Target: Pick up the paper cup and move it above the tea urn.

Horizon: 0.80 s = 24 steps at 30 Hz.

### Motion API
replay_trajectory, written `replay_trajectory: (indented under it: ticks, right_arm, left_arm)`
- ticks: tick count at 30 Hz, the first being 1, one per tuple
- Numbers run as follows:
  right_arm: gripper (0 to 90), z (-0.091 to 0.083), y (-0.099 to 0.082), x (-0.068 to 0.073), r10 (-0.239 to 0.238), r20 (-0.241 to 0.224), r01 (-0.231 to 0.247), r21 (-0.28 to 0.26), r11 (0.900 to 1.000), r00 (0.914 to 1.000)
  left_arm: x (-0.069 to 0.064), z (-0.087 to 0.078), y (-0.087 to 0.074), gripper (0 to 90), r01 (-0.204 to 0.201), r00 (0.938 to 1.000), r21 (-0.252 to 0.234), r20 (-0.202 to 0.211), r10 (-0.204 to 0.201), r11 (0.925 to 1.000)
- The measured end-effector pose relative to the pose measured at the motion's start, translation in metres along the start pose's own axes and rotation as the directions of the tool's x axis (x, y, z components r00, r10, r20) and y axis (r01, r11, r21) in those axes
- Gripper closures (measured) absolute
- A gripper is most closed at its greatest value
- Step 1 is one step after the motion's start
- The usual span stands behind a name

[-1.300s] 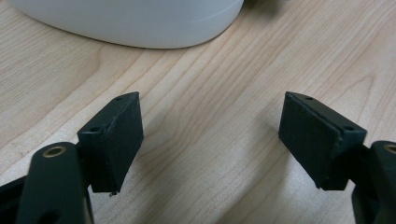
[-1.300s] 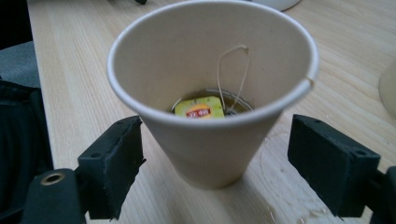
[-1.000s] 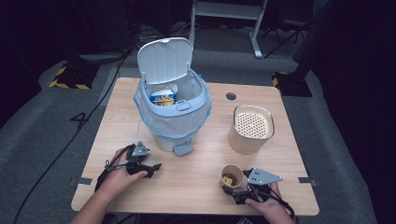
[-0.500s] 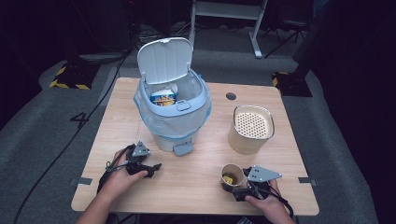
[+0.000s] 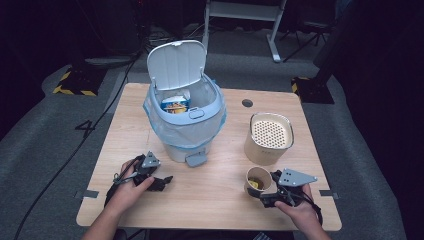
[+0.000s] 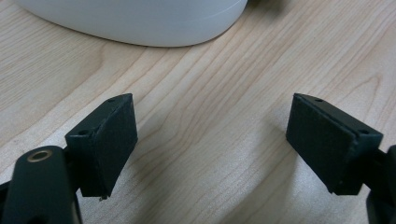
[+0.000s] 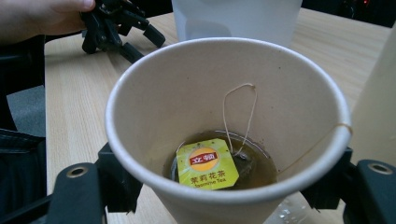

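Right gripper view: right gripper (image 7: 224, 186) has just closed its jaws onto the paper cup (image 7: 229, 135), tea bag (image 7: 208, 163) inside. Left gripper (image 5: 159, 181) rests, jaws apart, holding nothing. Beyond, lidded bin (image 5: 185, 117) stands open; disposal seemingly remains.

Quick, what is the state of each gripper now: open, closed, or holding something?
Left gripper: open, nothing between the jaws, resting over the table.
Right gripper: jaws have just been closing, now shut on the paper cup with the tea bag inside.
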State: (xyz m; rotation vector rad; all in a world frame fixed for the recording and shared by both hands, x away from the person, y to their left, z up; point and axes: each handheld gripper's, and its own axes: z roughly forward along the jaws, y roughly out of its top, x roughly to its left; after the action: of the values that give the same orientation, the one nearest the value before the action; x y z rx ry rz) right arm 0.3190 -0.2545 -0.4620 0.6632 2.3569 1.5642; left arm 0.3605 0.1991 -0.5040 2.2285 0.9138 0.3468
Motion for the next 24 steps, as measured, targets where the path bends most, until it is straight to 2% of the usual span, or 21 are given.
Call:
replay_trajectory:
  ticks: [5, 11, 15, 20, 24]
  right_arm:
    - [29.0, -0.009, 0.015, -0.007, -0.013, -0.007, 0.013, 0.000, 0.9999, 0.9999]
    - [29.2, -0.024, 0.037, -0.017, -0.010, 0.005, 0.010, 0.001, 1.0000, 0.9999]
    - [29.4, -0.033, 0.053, -0.023, -0.028, 0.011, 0.028, 0.010, 0.9996, 0.9995]
    - [29.4, -0.039, 0.073, -0.029, -0.060, 0.025, 0.059, 0.042, 0.9974, 0.9979]
    - [29.4, -0.043, 0.086, -0.034, -0.053, 0.025, 0.052, 0.029, 0.9982, 0.9983]
  left_arm:
    - [0.000, 0.000, 0.000, 16.3, 0.003, 1.0000, -0.001, -0.001, -0.003, 1.0000]
    - [0.000, 0.000, 0.000, 16.3, 0.002, 1.0000, 0.000, -0.002, -0.002, 1.0000]
    - [0.000, 0.000, 0.000, 16.4, 0.001, 1.0000, -0.001, -0.002, -0.001, 1.0000]
    - [0.000, 0.000, 0.000, 16.3, 0.002, 1.0000, 0.000, -0.002, -0.002, 1.0000]
    - [0.000, 0.000, 0.000, 16.4, 0.000, 1.0000, -0.001, -0.003, 0.000, 1.0000]
